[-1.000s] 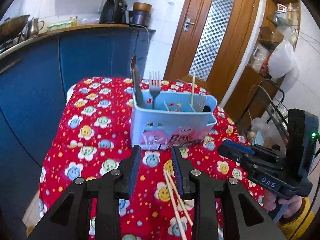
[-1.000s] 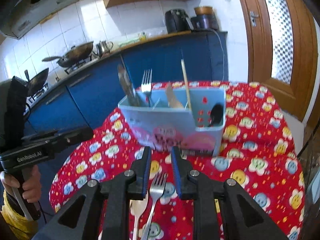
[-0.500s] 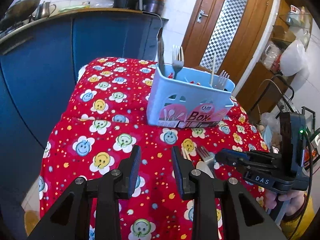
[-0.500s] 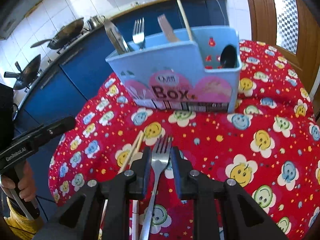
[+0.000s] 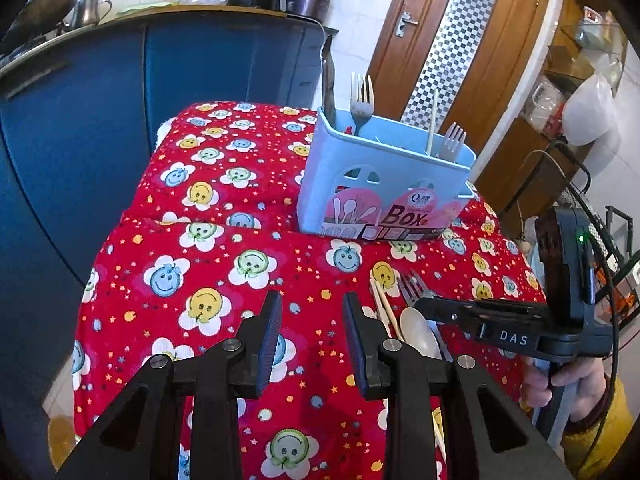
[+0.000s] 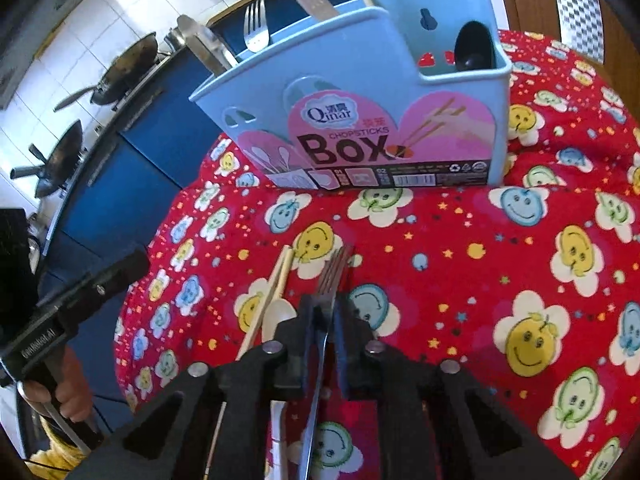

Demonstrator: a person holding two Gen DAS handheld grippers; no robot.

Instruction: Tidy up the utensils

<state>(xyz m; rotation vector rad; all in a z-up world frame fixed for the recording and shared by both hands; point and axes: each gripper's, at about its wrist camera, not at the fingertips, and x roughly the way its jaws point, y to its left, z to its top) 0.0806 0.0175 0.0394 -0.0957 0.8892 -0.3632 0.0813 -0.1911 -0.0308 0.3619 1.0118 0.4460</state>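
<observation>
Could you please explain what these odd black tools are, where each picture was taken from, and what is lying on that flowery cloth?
There is no robot: a person holds a two-finger clamp in each hand, with a wide-angle camera on each clamp looking along its fingers. One picture comes from the left gripper, which is open over the red tablecloth and holds nothing. The other comes from the right gripper, whose jaws have just been closing and now pinch a metal fork lying on the cloth. Beside the fork lie a pair of chopsticks and a pale spoon. Behind stands a light blue chopsticks box already holding forks, a chopstick and a black spoon.
</observation>
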